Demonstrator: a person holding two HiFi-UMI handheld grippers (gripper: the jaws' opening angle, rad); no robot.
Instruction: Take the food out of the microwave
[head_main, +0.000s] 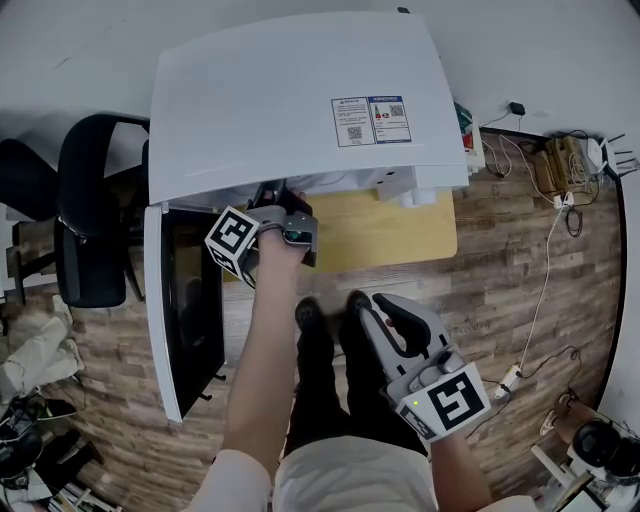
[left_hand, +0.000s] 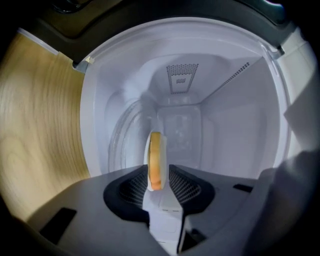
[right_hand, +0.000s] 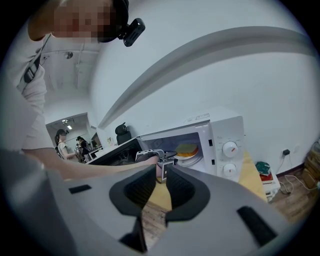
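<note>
The white microwave (head_main: 290, 100) stands on a wooden table (head_main: 400, 230) with its door (head_main: 185, 310) swung open to the left. My left gripper (head_main: 285, 205) reaches into the opening, rolled onto its side. In the left gripper view a white plate (left_hand: 149, 150) with yellow food (left_hand: 156, 160) shows edge-on between the open jaws of the left gripper (left_hand: 157, 182). The right gripper view shows the same food (right_hand: 187, 149) on its plate inside the cavity. My right gripper (head_main: 375, 305) hangs low over the floor, away from the microwave, its jaws a narrow gap apart with nothing between them.
A black office chair (head_main: 90, 230) stands left of the open door. Cables and a power strip (head_main: 510, 380) lie on the wooden floor to the right. Clutter fills the lower left corner. People (right_hand: 62, 142) stand far off in the background.
</note>
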